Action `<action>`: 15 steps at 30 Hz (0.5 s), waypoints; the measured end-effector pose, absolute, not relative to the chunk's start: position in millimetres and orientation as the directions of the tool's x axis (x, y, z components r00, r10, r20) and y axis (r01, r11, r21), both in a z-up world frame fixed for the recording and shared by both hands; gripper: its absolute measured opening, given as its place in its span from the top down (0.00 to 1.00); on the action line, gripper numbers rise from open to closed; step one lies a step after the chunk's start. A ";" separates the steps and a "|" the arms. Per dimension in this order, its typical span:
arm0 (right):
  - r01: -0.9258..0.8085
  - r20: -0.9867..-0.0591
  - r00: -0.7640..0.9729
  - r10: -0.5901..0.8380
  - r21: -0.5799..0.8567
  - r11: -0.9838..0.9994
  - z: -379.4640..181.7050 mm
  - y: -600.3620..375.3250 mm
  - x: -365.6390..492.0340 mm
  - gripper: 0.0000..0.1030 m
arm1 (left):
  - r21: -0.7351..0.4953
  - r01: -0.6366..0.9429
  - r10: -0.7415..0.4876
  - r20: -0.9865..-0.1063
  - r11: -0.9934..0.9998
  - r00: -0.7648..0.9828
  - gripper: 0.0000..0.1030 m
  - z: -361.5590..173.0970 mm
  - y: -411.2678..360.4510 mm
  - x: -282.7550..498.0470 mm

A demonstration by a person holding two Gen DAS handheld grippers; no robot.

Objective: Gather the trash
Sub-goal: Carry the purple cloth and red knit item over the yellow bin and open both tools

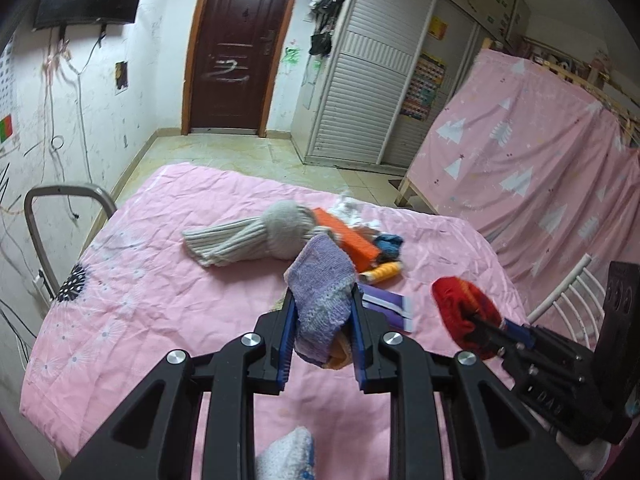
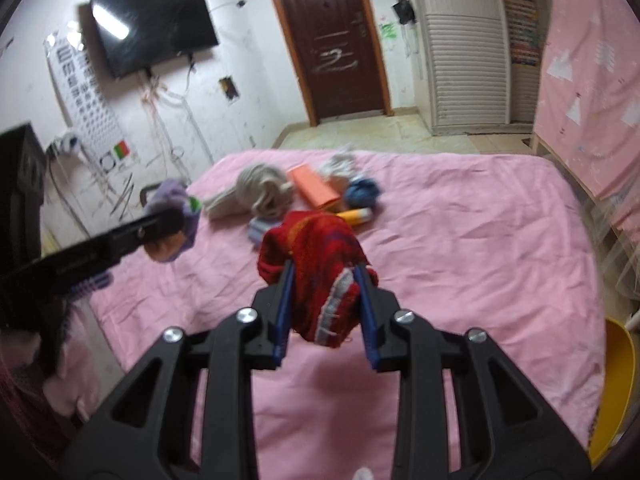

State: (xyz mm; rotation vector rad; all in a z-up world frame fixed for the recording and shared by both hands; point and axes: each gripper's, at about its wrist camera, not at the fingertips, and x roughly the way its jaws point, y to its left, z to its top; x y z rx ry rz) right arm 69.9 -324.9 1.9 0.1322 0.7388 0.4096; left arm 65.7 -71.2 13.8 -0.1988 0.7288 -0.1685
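Across the pink bed, a grey knitted piece, an orange box, blue yarn and a yellow spool lie heaped near its far edge. Nearer, the left tongs pinch a purple knitted cloth; the right tongs clamp a red knitted cloth.

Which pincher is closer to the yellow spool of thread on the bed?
Left. The left gripper, shut on the purple sock, sits just short of the yellow spool. The right gripper, holding the red sock, sits farther off.
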 end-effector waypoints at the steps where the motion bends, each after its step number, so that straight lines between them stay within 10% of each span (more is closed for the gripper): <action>1: -0.307 -0.622 0.671 0.405 0.263 0.914 2.2 -331.1 69.1 0.73 | -0.228 0.096 -0.224 -0.642 0.969 0.733 0.86 15.6 -79.4 64.9; 15: -0.133 -0.562 0.763 0.320 0.348 0.928 -3.1 -442.2 49.4 0.73 | -0.124 0.244 -0.263 -0.674 0.962 0.691 0.86 18.7 -185.0 62.8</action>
